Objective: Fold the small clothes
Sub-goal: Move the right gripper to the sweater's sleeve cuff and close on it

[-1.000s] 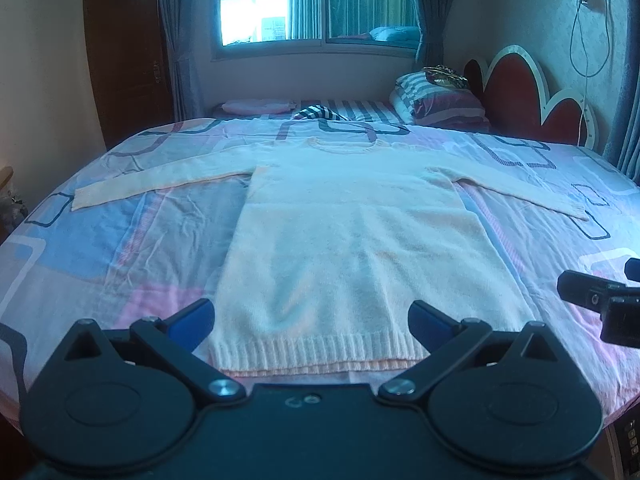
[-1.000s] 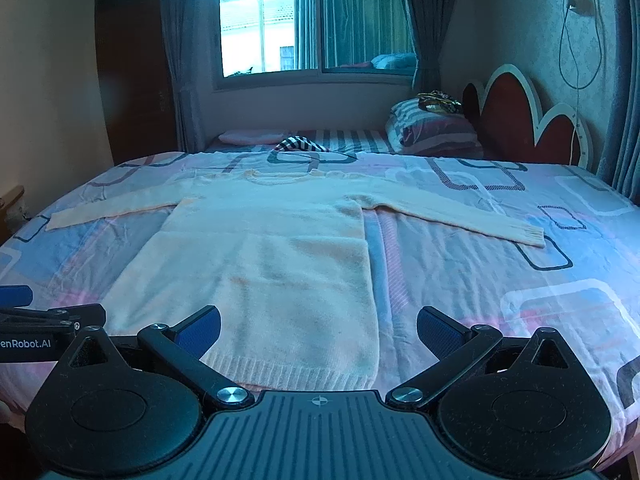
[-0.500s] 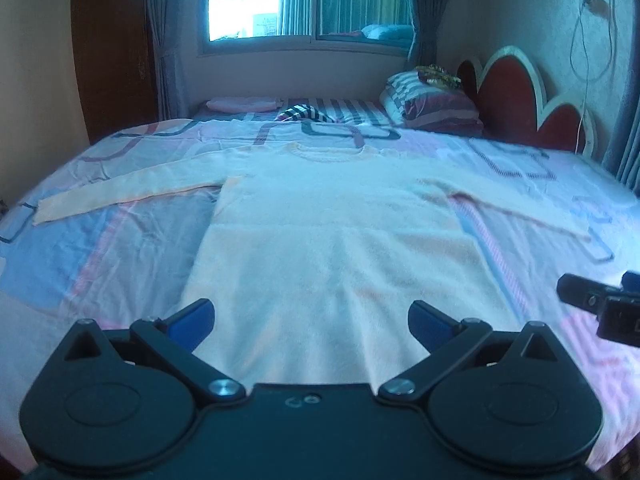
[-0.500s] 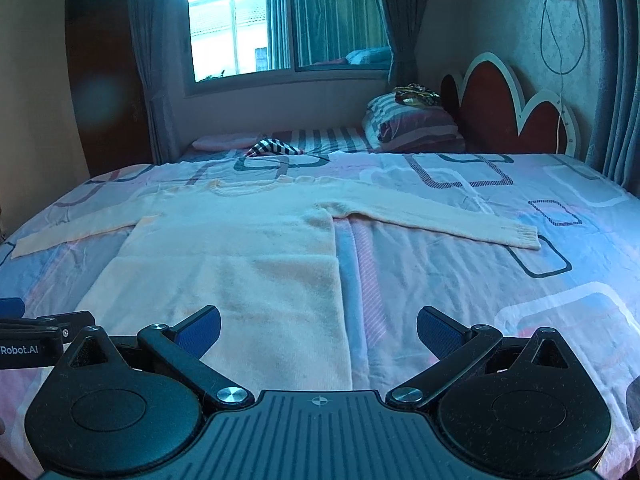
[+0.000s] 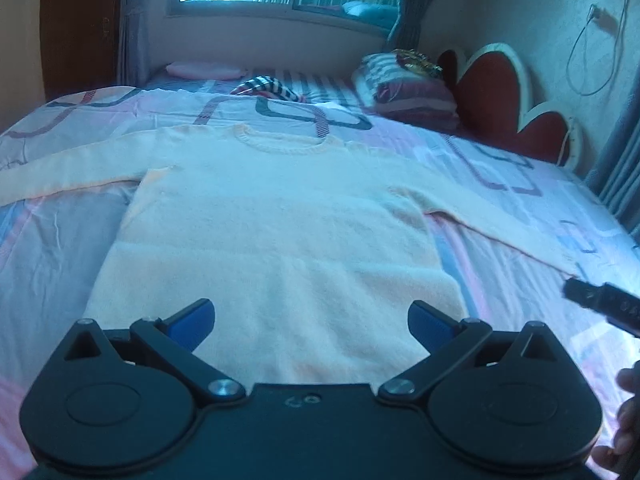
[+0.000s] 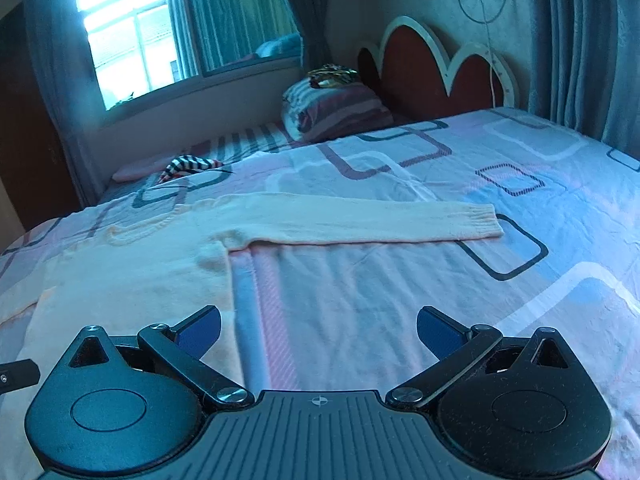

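Basically nothing's folded yet: the cream fuzzy knit sweater lies flat on the pink-and-blue patterned bedspread, both sleeves out. Left gripper spread wide over the body, right gripper also gaping, beside the right sleeve

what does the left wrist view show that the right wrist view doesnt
Only the left wrist view shows the sweater's whole body, its round neckline and its left sleeve, plus the person's hand at the right edge.

Only the right wrist view shows the right sleeve's ribbed cuff lying flat on the bedspread.

Both show open tongs, left and right, the striped pillow, the headboard and the window.
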Tool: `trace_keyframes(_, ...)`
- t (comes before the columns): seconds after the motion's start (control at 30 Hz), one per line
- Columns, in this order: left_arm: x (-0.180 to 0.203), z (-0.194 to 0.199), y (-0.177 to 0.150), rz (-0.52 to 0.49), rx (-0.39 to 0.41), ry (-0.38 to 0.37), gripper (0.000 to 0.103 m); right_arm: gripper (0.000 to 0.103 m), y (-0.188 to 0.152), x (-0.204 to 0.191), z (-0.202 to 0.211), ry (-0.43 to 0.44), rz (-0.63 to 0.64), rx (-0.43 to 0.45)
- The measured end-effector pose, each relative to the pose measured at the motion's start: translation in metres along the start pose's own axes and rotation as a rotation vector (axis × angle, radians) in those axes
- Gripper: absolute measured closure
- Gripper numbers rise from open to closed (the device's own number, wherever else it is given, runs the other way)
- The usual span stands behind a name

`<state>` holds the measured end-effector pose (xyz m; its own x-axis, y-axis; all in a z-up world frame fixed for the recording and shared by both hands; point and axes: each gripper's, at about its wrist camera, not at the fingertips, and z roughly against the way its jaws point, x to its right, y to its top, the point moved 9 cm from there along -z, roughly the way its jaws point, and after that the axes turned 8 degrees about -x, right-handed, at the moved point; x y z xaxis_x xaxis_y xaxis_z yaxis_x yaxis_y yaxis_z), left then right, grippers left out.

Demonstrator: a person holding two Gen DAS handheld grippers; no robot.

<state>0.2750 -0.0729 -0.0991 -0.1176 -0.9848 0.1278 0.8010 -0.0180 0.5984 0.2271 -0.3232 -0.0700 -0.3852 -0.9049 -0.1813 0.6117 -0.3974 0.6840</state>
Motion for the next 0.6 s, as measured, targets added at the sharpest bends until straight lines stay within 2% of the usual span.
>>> trace_keyframes(0.07,0.002,-0.014,0.007,-0.021,-0.009,0.030,0.005,0.000,0.008,0.019,-0.013,-0.020,-0.034,0.000)
trace_keyframes(0.13,0.010,-0.031,0.014,-0.053,-0.029,0.011,0.020,0.000,0.018,0.038,-0.030,-0.043,-0.059,0.003)
trace_keyframes(0.17,0.012,-0.039,0.018,-0.060,-0.033,0.030,0.022,0.000,0.023,0.049,-0.040,-0.057,-0.070,0.011)
trace_keyframes(0.27,0.018,-0.060,0.030,-0.069,-0.038,0.049,0.022,0.003,0.040,0.083,-0.065,-0.082,-0.136,0.012)
trace_keyframes(0.3,0.019,-0.067,0.035,-0.065,-0.040,0.054,0.020,0.019,0.045,0.094,-0.074,-0.086,-0.163,0.009)
trace_keyframes(0.33,0.020,-0.072,0.038,-0.065,-0.038,0.059,0.018,0.025,0.049,0.106,-0.083,-0.106,-0.187,-0.001)
trace_keyframes(0.53,0.034,-0.108,0.052,-0.102,-0.066,0.079,0.015,0.030,0.063,0.165,-0.124,-0.139,-0.321,-0.012)
trace_keyframes(0.6,0.036,-0.119,0.053,-0.106,-0.083,0.075,0.015,0.043,0.062,0.182,-0.139,-0.130,-0.380,-0.029)
